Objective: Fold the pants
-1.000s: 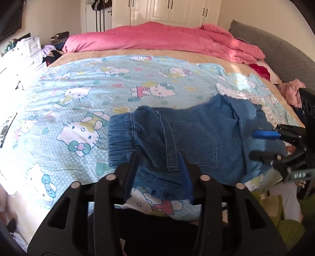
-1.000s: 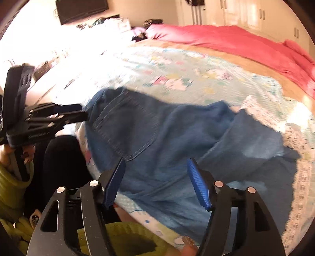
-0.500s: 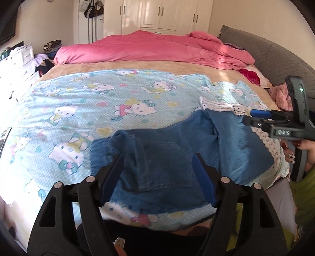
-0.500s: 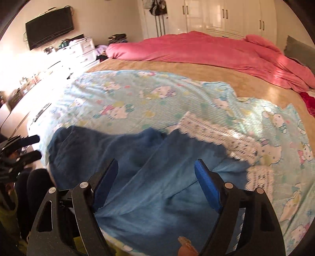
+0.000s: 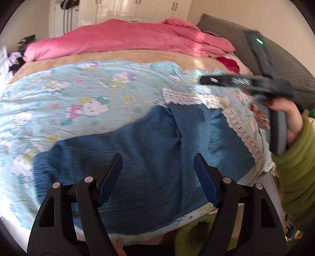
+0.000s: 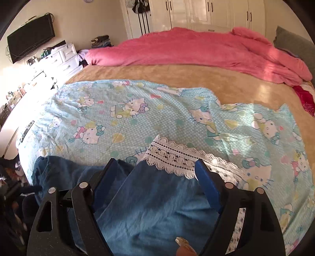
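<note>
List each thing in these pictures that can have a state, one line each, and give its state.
left gripper: open, empty, above the jeans.
right gripper: open, empty, above the jeans.
jeans: lying loose on the sheet, rumpled.
cartoon sheet: spread on the bed, wrinkled, one lace corner turned over.
pink duvet: bunched along the far side.
wardrobe doors: closed.
television: off.

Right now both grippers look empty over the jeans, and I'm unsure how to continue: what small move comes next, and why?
Probably lower the left gripper onto the near edge of the pants and close. Both it and the right gripper hang open, holding nothing, and the denim lies loose on the sheet.
</note>
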The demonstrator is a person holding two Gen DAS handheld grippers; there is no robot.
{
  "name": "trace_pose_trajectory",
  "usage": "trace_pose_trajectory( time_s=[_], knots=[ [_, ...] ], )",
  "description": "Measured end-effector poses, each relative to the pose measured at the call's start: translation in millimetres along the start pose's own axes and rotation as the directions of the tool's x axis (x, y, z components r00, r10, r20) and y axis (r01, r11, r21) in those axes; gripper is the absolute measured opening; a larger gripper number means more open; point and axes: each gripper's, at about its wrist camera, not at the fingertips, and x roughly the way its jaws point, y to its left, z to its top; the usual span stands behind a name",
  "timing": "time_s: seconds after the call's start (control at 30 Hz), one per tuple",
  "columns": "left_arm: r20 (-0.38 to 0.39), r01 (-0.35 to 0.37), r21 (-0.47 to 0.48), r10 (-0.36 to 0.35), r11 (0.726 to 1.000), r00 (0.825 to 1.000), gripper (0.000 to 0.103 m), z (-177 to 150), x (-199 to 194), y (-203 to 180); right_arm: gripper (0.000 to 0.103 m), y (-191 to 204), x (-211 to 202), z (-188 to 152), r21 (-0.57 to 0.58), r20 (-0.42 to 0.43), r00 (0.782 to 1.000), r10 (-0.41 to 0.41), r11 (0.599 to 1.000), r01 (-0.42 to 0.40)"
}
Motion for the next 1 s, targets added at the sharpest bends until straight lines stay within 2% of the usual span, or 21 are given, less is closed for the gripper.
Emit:
trace_pose_trajectory(
  time_s=[0.17,0.3,0.5,0.57,0.73,0.8,0.87,0.97,1.0],
  knots=[
    [-0.071,0.078,0.002,-0.078,0.997,0.994,0.067,-1,33,-20,0.079,4,43,12,0.006,-0.071,0.997,-0.004,1.0,0.005],
    [-0.102,0.094,0.019,-0.092,0.995,0.991,0.063,-8,53,-32,0.079,11,79,17,0.009,-0.124,0.992,-0.032,0.999,0.034],
    [-0.134,0.107,-0.03,-0.11,0.994,0.985,0.055,-14,78,-31,0.079,19,120,23,-0.011,-0.176,0.979,-0.105,0.994,0.105],
    [-0.134,0.102,-0.032,-0.105,0.994,0.985,0.05,-15,82,-31,0.079,19,132,25,-0.014,-0.189,0.974,-0.127,0.992,0.127],
    [-0.138,0.098,-0.015,-0.099,0.995,0.985,0.025,-17,88,-36,0.079,9,150,25,0.013,-0.195,0.965,-0.174,0.984,0.18],
    [-0.137,0.101,-0.007,-0.101,0.995,0.985,0.023,-19,89,-38,0.049,3,149,23,0.015,-0.17,0.97,-0.173,0.984,0.178],
    [-0.131,0.102,0.002,-0.101,0.995,0.986,0.023,-20,88,-39,0.028,-7,142,21,0.041,-0.154,0.976,-0.155,0.986,0.163],
    [-0.125,0.107,0.004,-0.106,0.994,0.986,0.024,-22,89,-39,0.011,-23,120,17,0.098,-0.107,0.989,-0.097,0.989,0.108],
    [-0.123,0.108,0.004,-0.106,0.994,0.987,0.024,-23,87,-40,0.011,-28,112,15,0.113,-0.091,0.992,-0.09,0.988,0.1]
  ],
)
